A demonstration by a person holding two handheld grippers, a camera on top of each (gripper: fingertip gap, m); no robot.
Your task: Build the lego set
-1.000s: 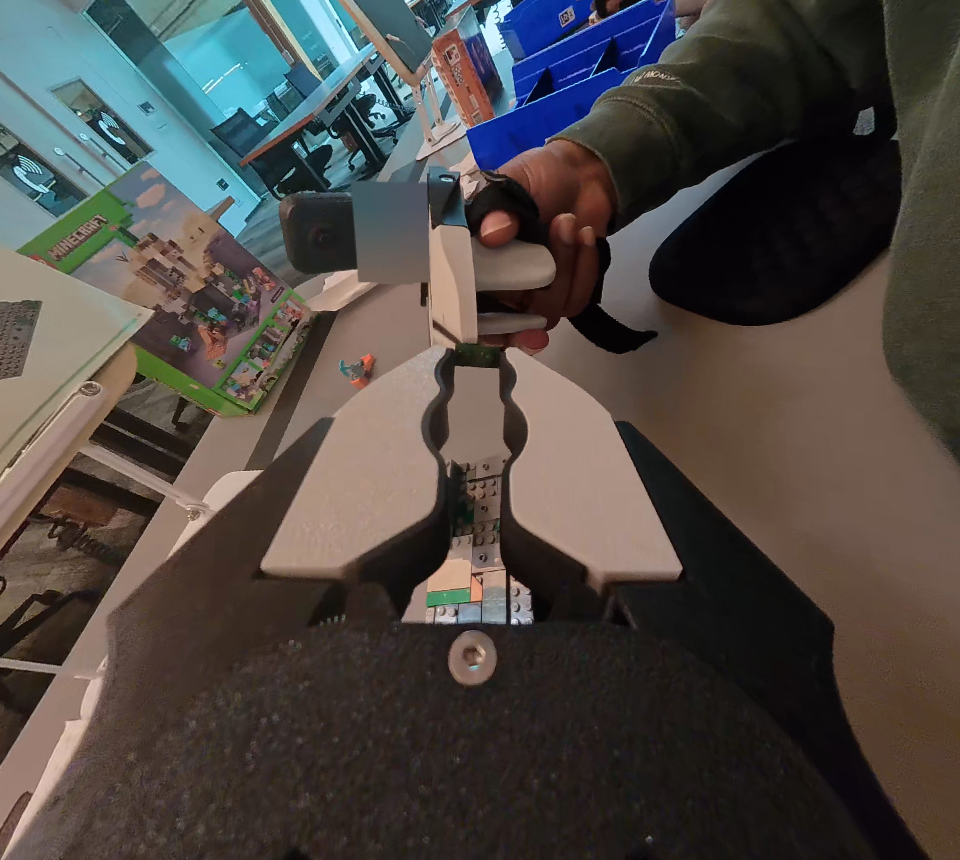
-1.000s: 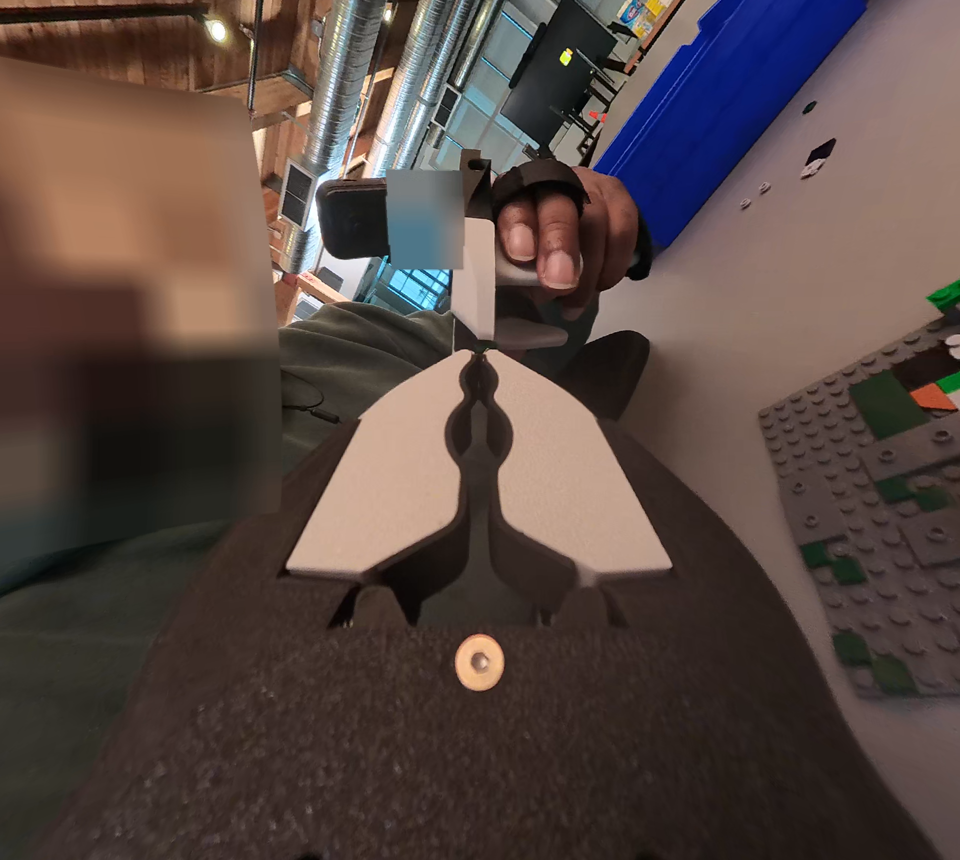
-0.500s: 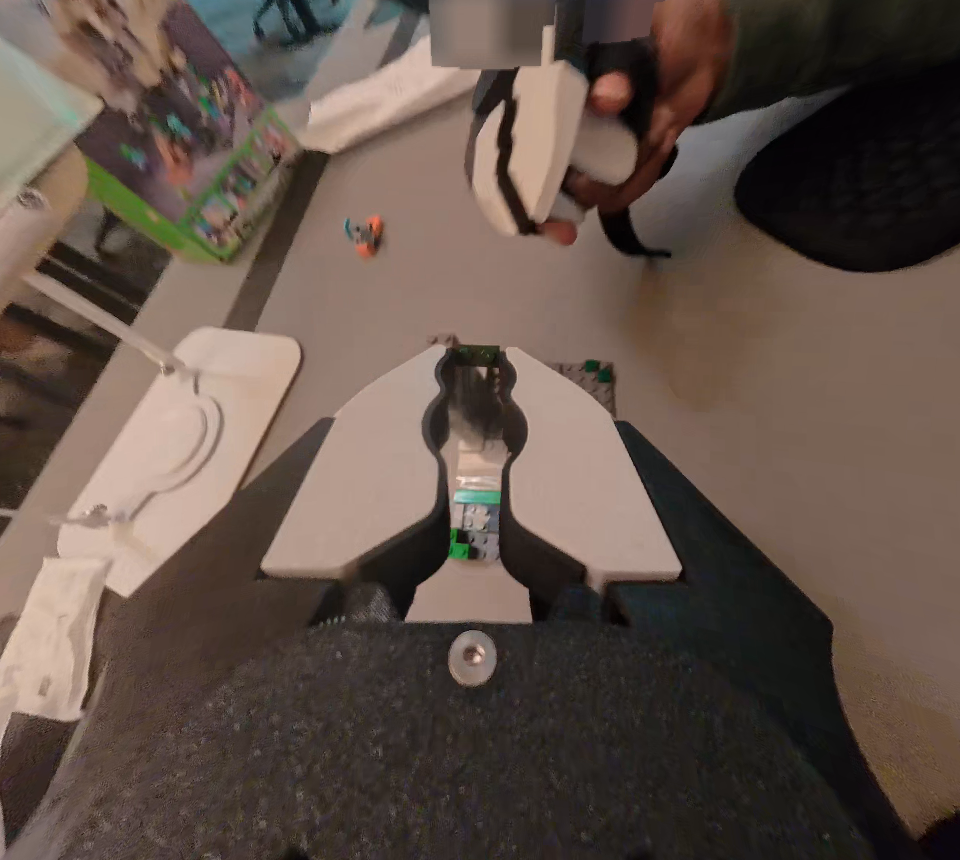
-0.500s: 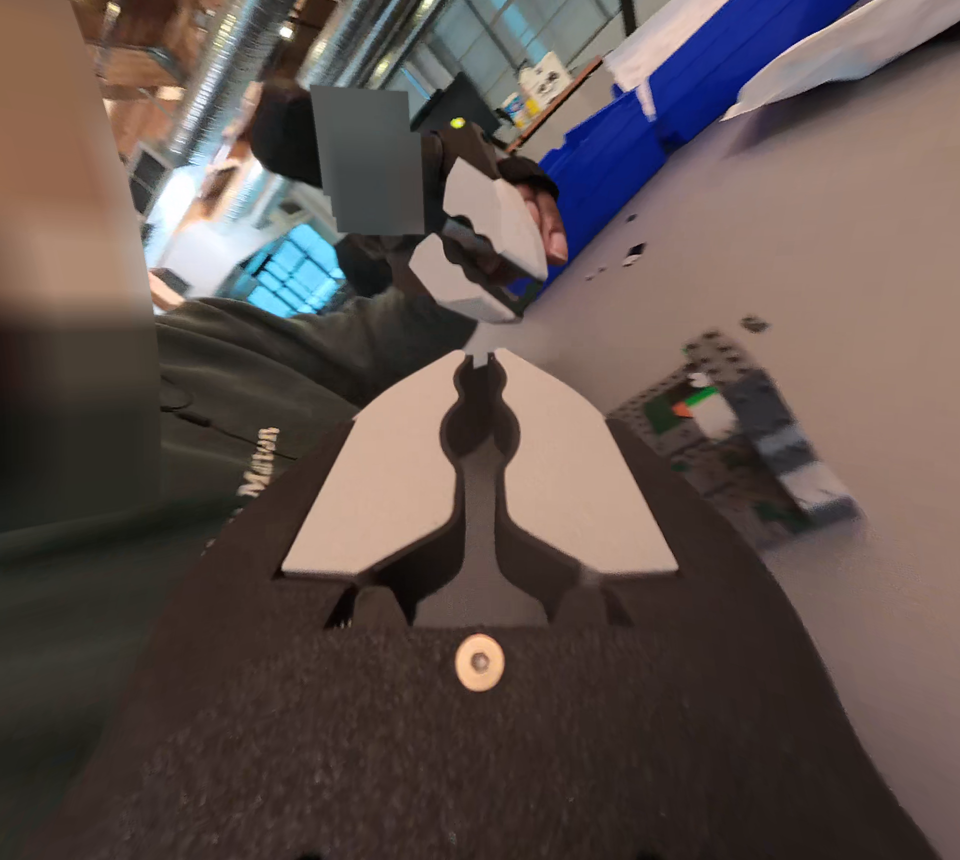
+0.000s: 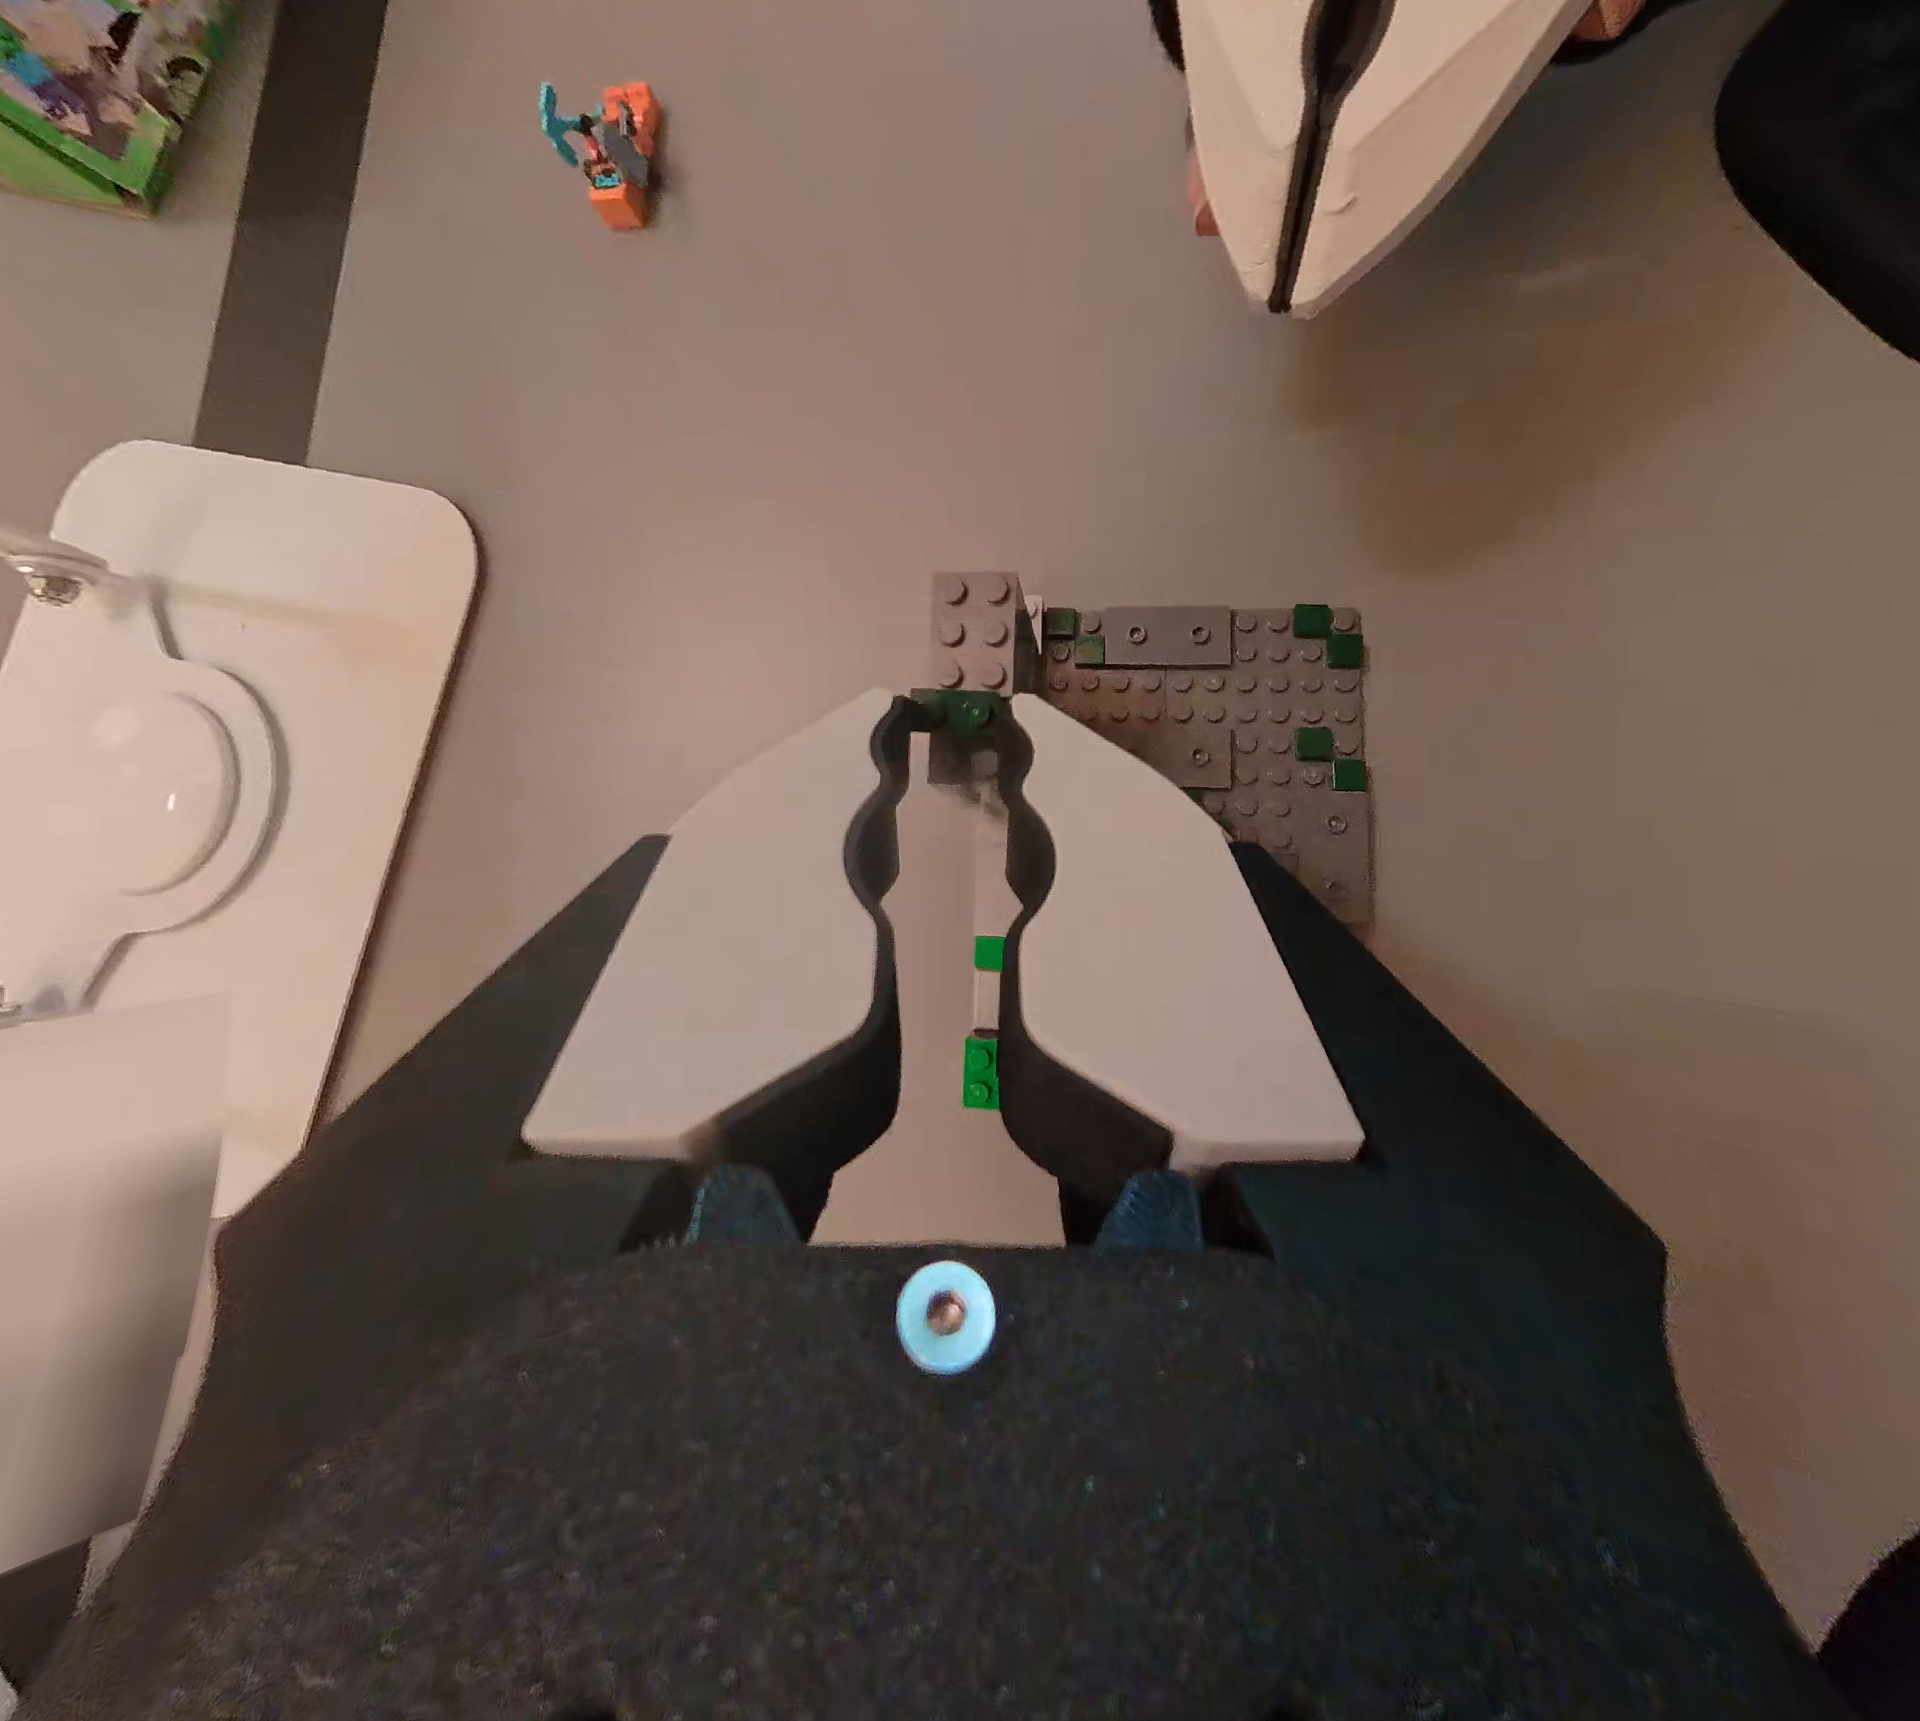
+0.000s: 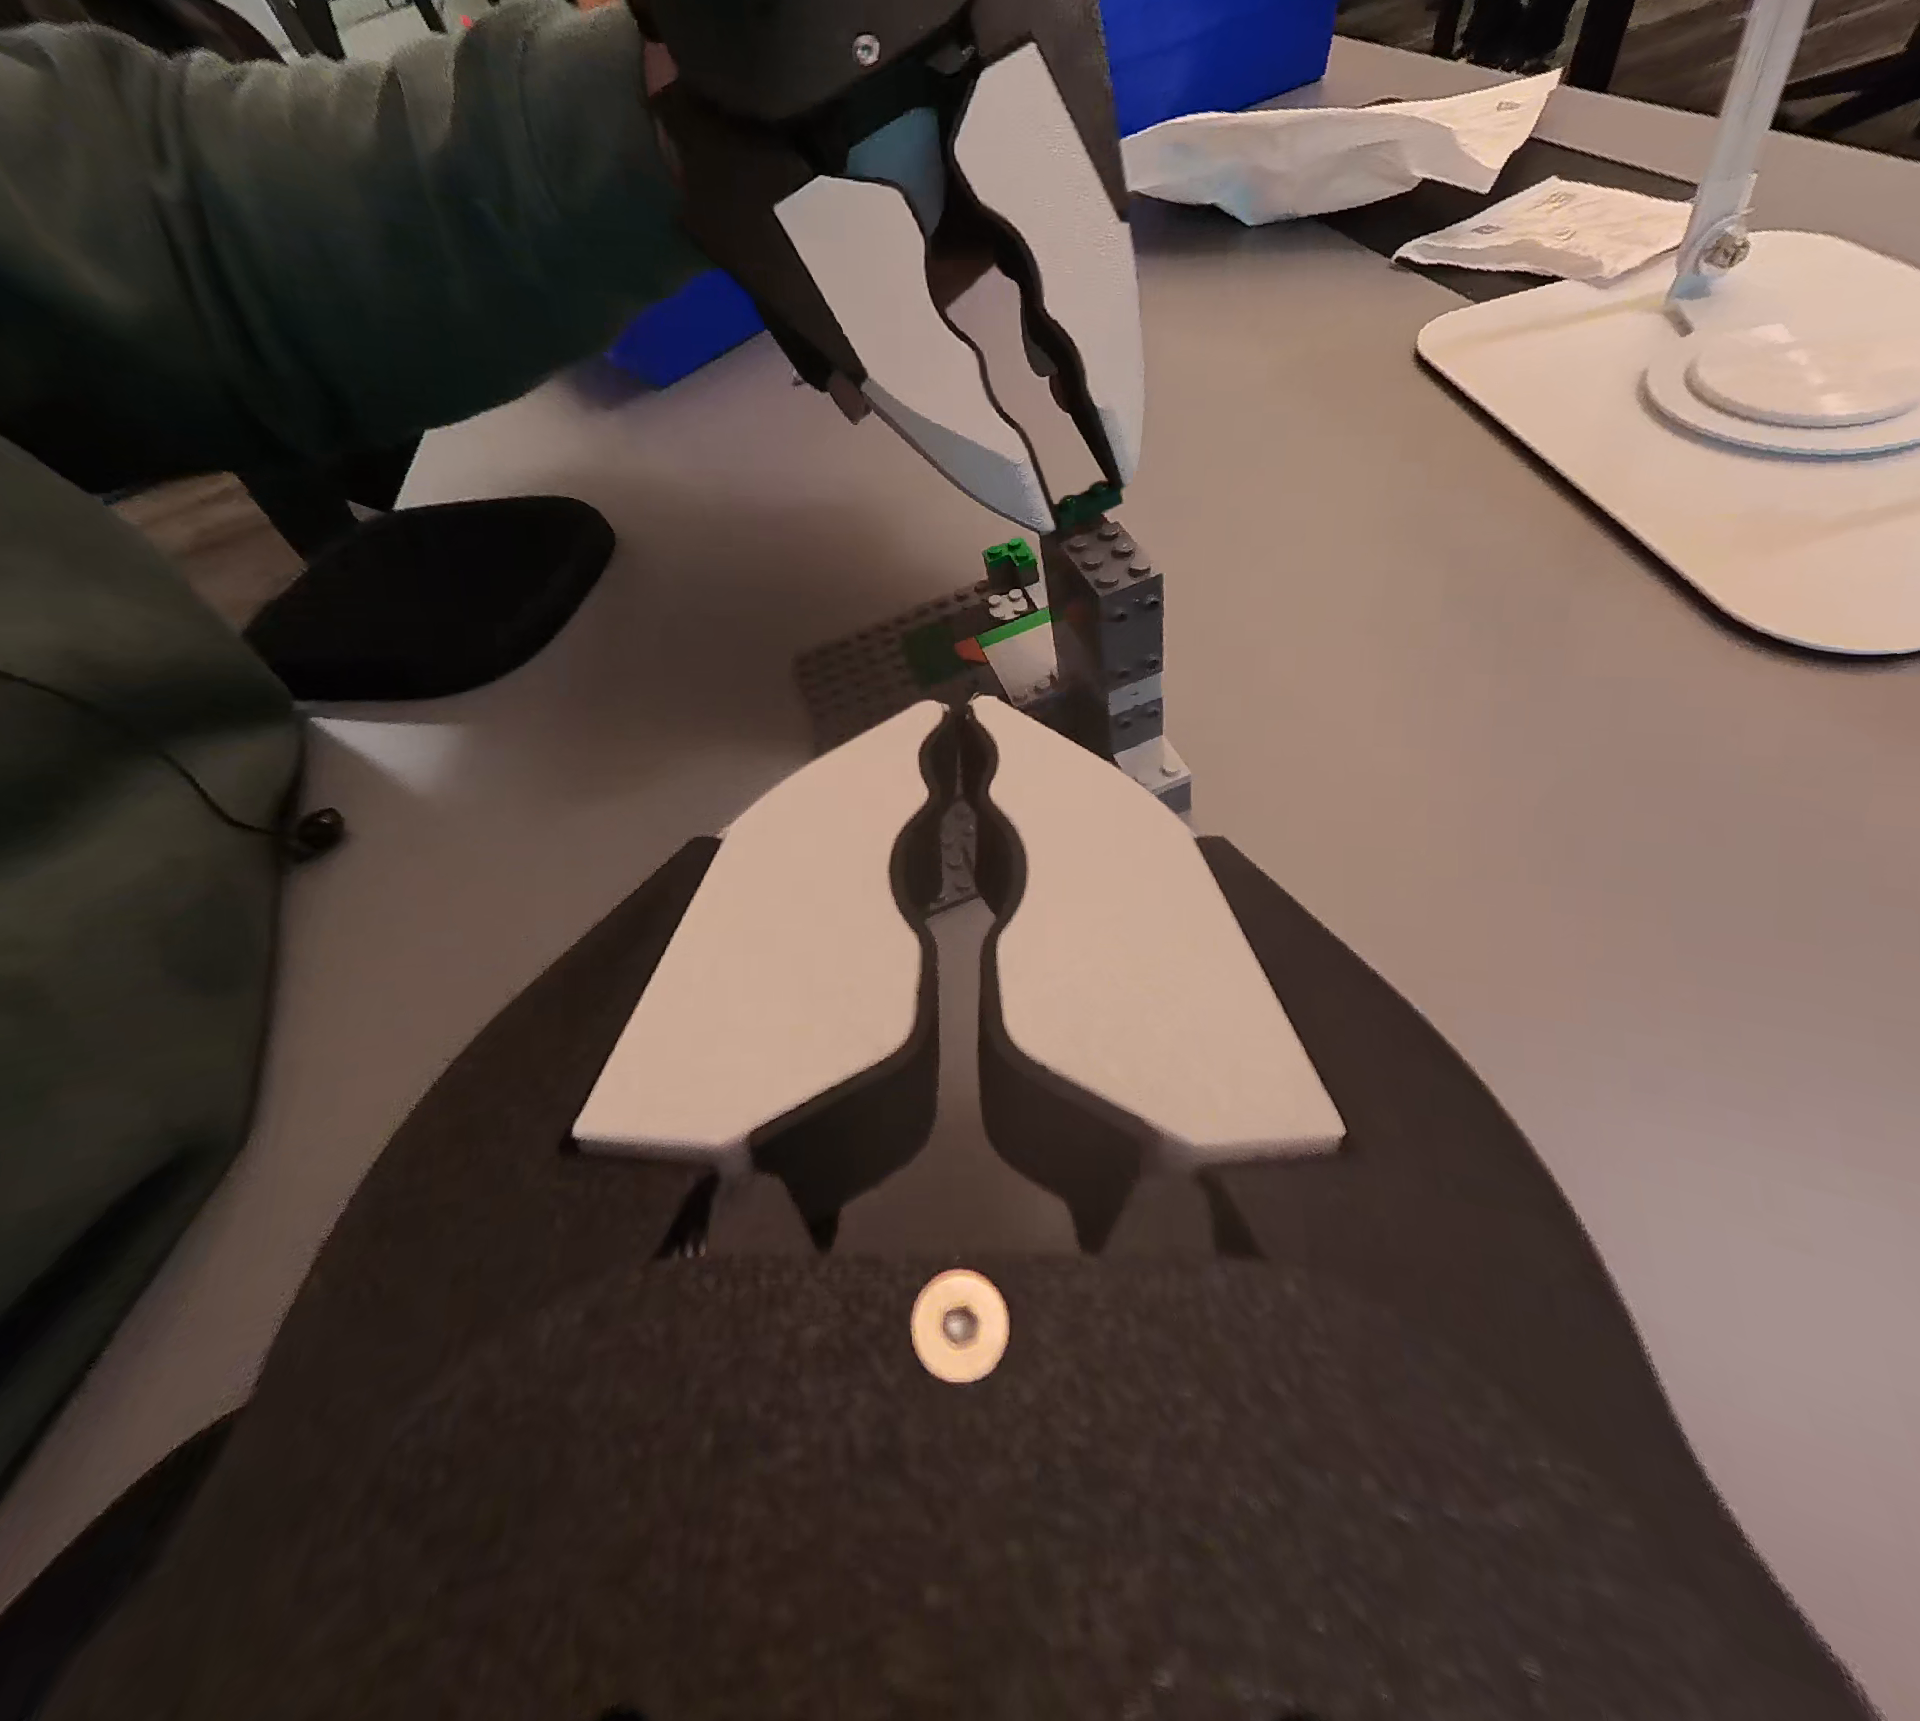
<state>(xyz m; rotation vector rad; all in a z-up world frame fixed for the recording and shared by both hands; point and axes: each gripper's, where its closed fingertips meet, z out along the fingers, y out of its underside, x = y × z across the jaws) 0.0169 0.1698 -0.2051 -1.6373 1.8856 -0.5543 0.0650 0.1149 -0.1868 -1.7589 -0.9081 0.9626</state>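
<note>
Left looks straight down; right low, level — both see the grey tower.

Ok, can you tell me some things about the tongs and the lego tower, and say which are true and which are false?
1. The left tongs pinch a small dark green piece. True.
2. That piece is right at the top of the grey tower. True.
3. The right tongs carry a red brick. False: they are shut and carry nothing.
4. The tower stands on a blue baseplate. False: the baseplate is grey.
5. A small orange figure lies on the table. True.
</note>
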